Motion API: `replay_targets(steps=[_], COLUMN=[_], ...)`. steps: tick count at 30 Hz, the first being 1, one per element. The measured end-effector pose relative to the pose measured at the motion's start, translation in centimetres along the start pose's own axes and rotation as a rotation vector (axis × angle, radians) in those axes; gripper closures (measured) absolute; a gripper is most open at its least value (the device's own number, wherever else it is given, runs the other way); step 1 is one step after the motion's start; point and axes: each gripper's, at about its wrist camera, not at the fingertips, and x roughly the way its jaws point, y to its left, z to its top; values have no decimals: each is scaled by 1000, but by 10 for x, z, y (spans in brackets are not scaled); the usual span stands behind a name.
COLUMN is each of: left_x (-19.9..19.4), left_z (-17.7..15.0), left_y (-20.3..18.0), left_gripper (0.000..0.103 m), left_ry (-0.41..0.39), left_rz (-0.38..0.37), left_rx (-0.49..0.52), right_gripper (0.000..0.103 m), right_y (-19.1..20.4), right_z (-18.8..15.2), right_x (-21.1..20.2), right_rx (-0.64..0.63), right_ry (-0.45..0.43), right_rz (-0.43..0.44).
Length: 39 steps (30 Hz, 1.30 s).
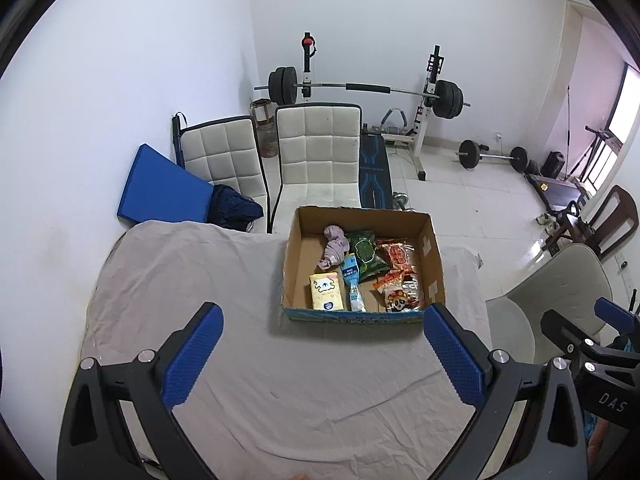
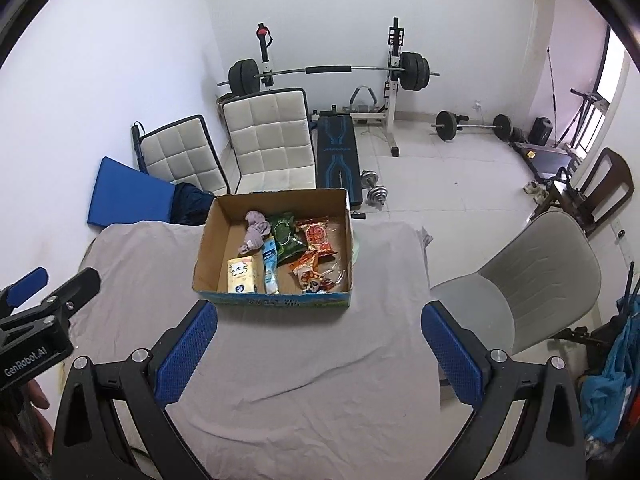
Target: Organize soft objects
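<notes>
A matt, wrinkled grey cloth (image 1: 248, 360) covers the table. On it sits a brown cardboard box (image 1: 294, 256) with a printed paper front. Inside lie glossy plastic snack packets (image 1: 396, 256) and a soft bundle of lilac fabric (image 1: 334, 246). The gripper fingers (image 1: 192, 356) carry rough, dimpled blue pads on matt black plastic

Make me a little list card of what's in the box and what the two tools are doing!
box: cardboard, open, on the grey cloth
inside: sock, green packet, red packets, yellow pack, blue tube
left tool: open, empty, short of the box
right tool: open, empty, short of the box
</notes>
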Motion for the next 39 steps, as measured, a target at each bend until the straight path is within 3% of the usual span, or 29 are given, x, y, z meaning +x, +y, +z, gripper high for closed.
replay_targets(steps=[39], left_x=[7], left_z=[-10], left_y=[-5], left_gripper=[0], left_ry=[21], left_rz=[-7], left_rx=[-15], right_gripper=[0], right_y=[3], right_z=[8], right_x=[9], right_rx=[-43], right_ry=[-2], right_rz=[-4])
